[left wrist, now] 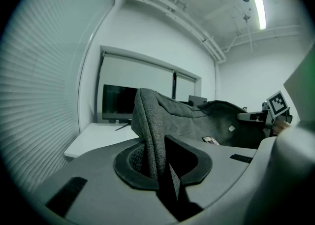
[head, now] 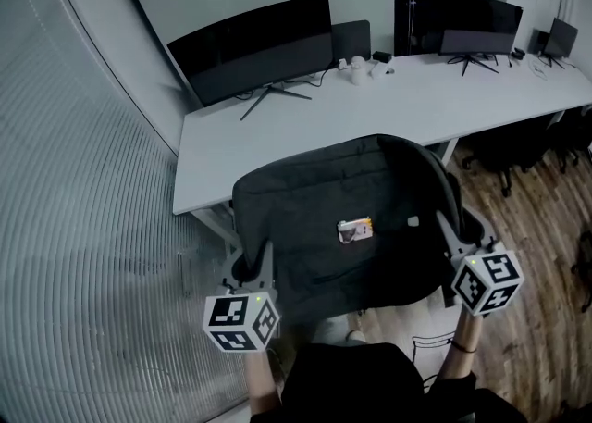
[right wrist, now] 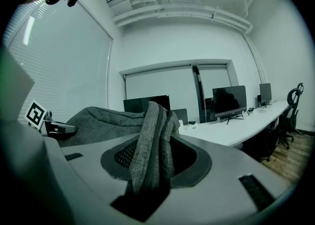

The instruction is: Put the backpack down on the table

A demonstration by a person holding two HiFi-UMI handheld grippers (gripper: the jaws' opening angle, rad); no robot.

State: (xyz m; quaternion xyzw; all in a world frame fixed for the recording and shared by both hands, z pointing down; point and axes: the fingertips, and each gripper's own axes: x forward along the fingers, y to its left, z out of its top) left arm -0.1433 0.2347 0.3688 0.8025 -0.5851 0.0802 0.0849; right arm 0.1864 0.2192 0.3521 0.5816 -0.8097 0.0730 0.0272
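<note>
Fingers (left wrist: pixel 127 166) of the left gripper (head: pixel 252 264) and right gripper (head: pixel 453 238) are each clamped on a side fold of the backpack (head: pixel 342 227), which is held up at the worktop's (head: pixel 277 139) near edge, where a thin fold slipping free could drop it short onto the floor (head: pixel 527 255).

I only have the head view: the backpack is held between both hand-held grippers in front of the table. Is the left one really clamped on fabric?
Observer: Yes. The left gripper view shows the left hand-held gripper shut on a thin fold of the backpack.
Operator: And the right one?
Observer: The right gripper view shows the right hand-held gripper shut on a thicker bunch of several grey fabric layers.
</note>
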